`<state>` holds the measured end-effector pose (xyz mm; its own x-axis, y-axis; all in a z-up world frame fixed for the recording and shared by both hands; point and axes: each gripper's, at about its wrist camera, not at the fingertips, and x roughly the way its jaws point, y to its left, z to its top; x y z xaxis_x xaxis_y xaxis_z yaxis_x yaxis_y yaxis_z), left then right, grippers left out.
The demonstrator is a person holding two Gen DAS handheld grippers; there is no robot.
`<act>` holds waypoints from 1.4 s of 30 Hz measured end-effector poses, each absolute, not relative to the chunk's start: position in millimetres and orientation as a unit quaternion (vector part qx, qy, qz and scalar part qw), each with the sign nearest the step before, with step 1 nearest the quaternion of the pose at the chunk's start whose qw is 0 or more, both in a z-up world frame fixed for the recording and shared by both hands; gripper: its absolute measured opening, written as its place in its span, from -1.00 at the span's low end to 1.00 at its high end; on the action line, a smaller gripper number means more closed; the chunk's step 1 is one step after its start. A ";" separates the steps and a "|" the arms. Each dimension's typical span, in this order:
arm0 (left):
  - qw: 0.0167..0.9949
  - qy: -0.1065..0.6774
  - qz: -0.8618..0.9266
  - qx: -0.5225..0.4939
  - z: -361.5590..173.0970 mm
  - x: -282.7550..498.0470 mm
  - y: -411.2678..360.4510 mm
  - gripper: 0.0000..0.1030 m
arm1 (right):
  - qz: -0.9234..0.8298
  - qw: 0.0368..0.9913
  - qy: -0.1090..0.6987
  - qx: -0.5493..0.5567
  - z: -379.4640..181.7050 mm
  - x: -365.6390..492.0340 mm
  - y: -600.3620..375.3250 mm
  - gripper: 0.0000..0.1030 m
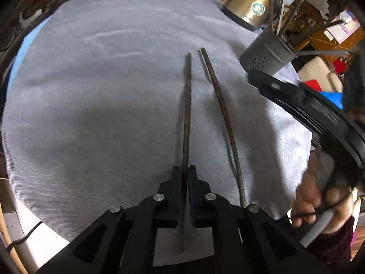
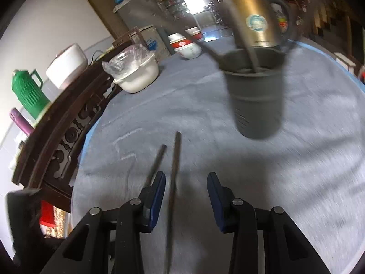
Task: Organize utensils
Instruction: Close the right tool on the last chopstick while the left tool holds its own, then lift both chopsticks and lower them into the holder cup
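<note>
We take the gray utensil holder (image 2: pixel 255 96) as our landmark; it stands on the gray tablecloth (image 2: pixel 308 159) and already has several dark sticks in it, leaning out over its rim.

Working left to right in the right wrist view, well to the left of the holder we see a green thermos (image 2: pixel 27 91) and a white pot (image 2: pixel 67 65) on a dark carved sideboard (image 2: pixel 68 123). Nearer the holder, on the cloth, sits a white basin (image 2: pixel 136 75) with plastic film over it, then a stack of red-and-white bowls (image 2: pixel 188 45). Just behind the holder stands a gold kettle (image 2: pixel 253 18). Between the holder and our grippers the cloth is bare of other objects.

Our left gripper (image 1: pixel 187 173) has its jaws pressed together on one dark chopstick (image 1: pixel 187 114), which runs straight ahead from the fingertips, its far end pointing to the left of the holder (image 1: pixel 265 54). Whether it is lifted off the cloth we cannot tell. The second chopstick (image 1: pixel 221 114) lies on the cloth just to the right of the held one, closer to the holder.

Our right gripper (image 2: pixel 186 180) is spread wide and grips nothing. In its view that second chopstick (image 2: pixel 173 178) lies between its fingers, nearer the left one, short of the holder.
</note>
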<state>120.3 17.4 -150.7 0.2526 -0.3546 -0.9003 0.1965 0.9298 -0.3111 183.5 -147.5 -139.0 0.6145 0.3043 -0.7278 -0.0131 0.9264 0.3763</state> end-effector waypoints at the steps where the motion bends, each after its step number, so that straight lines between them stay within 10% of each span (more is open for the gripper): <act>1: 0.793 0.580 -0.171 -0.068 -147.9 119.8 22.8 -0.88 | 0.084 0.882 0.434 0.162 -140.9 192.5 -141.8 -0.19; 8: 0.800 0.570 -0.163 -0.092 -142.0 117.5 56.2 -0.87 | 0.056 0.872 0.469 0.129 -162.1 232.0 -117.7 -0.23; 13: 0.803 0.566 -0.163 -0.091 -138.2 117.7 64.1 -0.87 | 0.032 0.866 0.487 0.109 -173.0 240.0 -116.3 -0.79; 18: 0.808 0.558 -0.175 -0.069 -128.9 131.2 55.8 -0.86 | 0.004 0.863 0.489 0.126 -171.5 233.0 -140.8 -0.80; 23: 0.814 0.548 -0.190 -0.034 -126.0 173.5 26.3 -0.04 | 0.000 0.853 0.500 0.153 -172.3 233.9 -157.3 -0.78; 42: 0.763 0.599 -0.244 0.006 -134.7 245.6 -22.4 -0.05 | 0.069 0.892 0.419 0.151 -154.7 209.4 -174.7 -0.87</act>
<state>245.6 -22.4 -134.7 0.1637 -0.3647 -0.9166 0.3801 0.8807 -0.2826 209.4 -174.7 -154.7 0.6385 0.2503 -0.7278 0.0026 0.9449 0.3273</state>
